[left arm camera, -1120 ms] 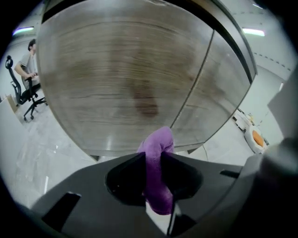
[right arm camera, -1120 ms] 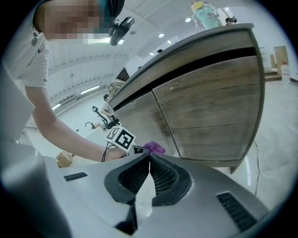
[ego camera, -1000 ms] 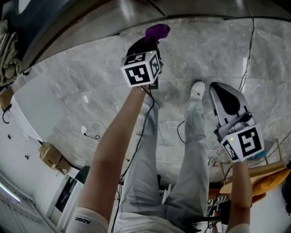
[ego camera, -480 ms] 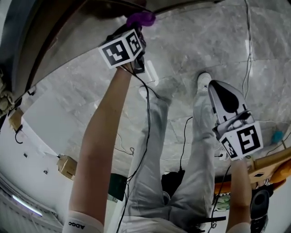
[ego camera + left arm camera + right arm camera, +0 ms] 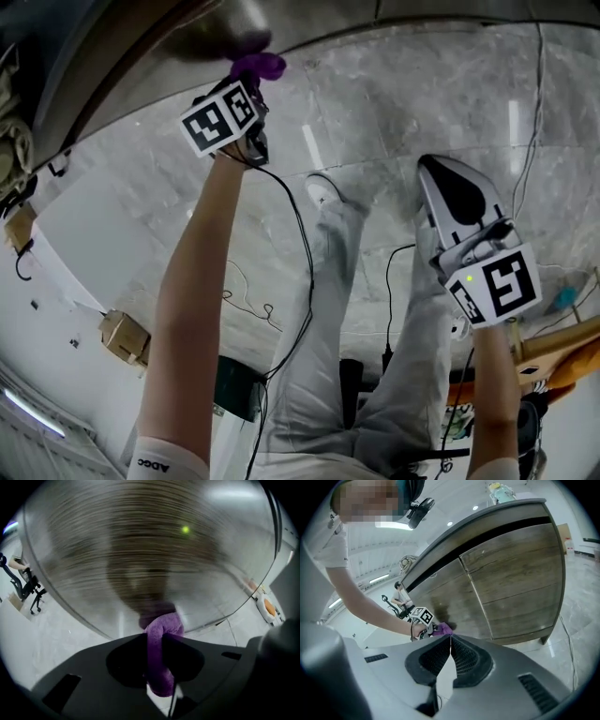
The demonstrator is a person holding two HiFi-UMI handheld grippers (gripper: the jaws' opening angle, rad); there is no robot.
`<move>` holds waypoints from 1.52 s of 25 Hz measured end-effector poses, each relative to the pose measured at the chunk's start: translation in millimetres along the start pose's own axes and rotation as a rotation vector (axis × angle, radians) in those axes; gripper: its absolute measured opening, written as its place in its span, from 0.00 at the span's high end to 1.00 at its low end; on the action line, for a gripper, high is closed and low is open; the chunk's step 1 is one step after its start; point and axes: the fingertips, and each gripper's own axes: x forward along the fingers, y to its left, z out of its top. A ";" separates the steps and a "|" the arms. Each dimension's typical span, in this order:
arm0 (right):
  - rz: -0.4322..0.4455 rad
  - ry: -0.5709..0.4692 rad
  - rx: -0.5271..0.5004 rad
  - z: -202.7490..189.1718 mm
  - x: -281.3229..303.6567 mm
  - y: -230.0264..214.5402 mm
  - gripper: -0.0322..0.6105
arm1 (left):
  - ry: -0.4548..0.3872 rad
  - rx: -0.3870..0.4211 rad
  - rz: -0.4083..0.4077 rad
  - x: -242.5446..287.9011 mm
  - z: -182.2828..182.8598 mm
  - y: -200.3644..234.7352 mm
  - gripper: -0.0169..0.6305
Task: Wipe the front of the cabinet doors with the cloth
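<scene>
Purple cloth (image 5: pixel 161 667) is pinched between the jaws of the left tool (image 5: pixel 158 641). A folded wad of it stands up past the jaw tips and a tail hangs behind them. The front end of the wad meets the brown wood of the cabinet door (image 5: pixel 140 550), low on the panel, where blur smears the grain. In the right gripper view the wad sits against one door of a pair, with a darker patch on the wood just above it. The person's bare forearm (image 5: pixel 370 605) reaches down to it. The right tool (image 5: pixel 450 644) has its jaws pressed together with nothing between them. It hangs well back from the cabinet, over the grey marble floor (image 5: pixel 422 94), pointing toward the doors. A black cable (image 5: pixel 306 258) trails from the left tool past the person's light trousers (image 5: pixel 319 375). One white shoe (image 5: pixel 322 190) is planted on the floor between the two tools.
</scene>
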 end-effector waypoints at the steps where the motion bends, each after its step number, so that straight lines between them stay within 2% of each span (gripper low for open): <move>1: 0.009 0.005 -0.005 -1.3 6.3 5.7 0.91 | 0.002 -0.015 0.019 -2.8 -2.8 18.2 0.84; 5: 0.040 0.037 -0.019 -13.1 22.2 26.1 0.91 | -0.025 -0.108 0.116 -17.3 -11.0 86.5 0.84; 8: 0.077 0.072 -0.041 -23.4 26.7 39.6 0.91 | -0.079 -0.219 0.187 -35.9 -18.0 127.0 0.84; 10: 0.099 0.091 -0.057 -26.8 25.7 45.0 0.91 | -0.091 -0.268 0.221 -47.0 -26.8 142.1 0.84; 14: 0.128 0.090 -0.076 -16.2 17.4 45.0 0.91 | -0.069 -0.270 0.253 -64.3 -42.6 139.3 0.84; 19: 0.140 0.074 -0.077 -0.7 -7.5 21.6 0.91 | -0.028 -0.266 0.212 -56.6 -63.4 73.5 0.84; 25: 0.115 0.083 -0.071 5.7 -53.5 -28.5 0.91 | 0.006 -0.191 0.080 -5.5 -56.9 -58.6 0.84; 27: 0.081 0.094 -0.061 0.1 -71.6 -50.5 0.91 | 0.019 -0.173 0.029 14.3 -51.4 -104.7 0.84; 32: -0.065 0.083 -0.001 -15.0 -109.1 -107.4 0.91 | 0.074 -0.061 -0.092 49.9 -43.6 -199.7 0.84; 35: -0.151 0.044 0.050 -22.9 -122.6 -130.3 0.91 | 0.084 -0.050 -0.131 67.5 -42.6 -222.8 0.84; 38: -0.211 -0.003 0.090 -27.6 -121.6 -135.1 0.91 | 0.079 -0.086 -0.139 87.6 -36.1 -219.0 0.84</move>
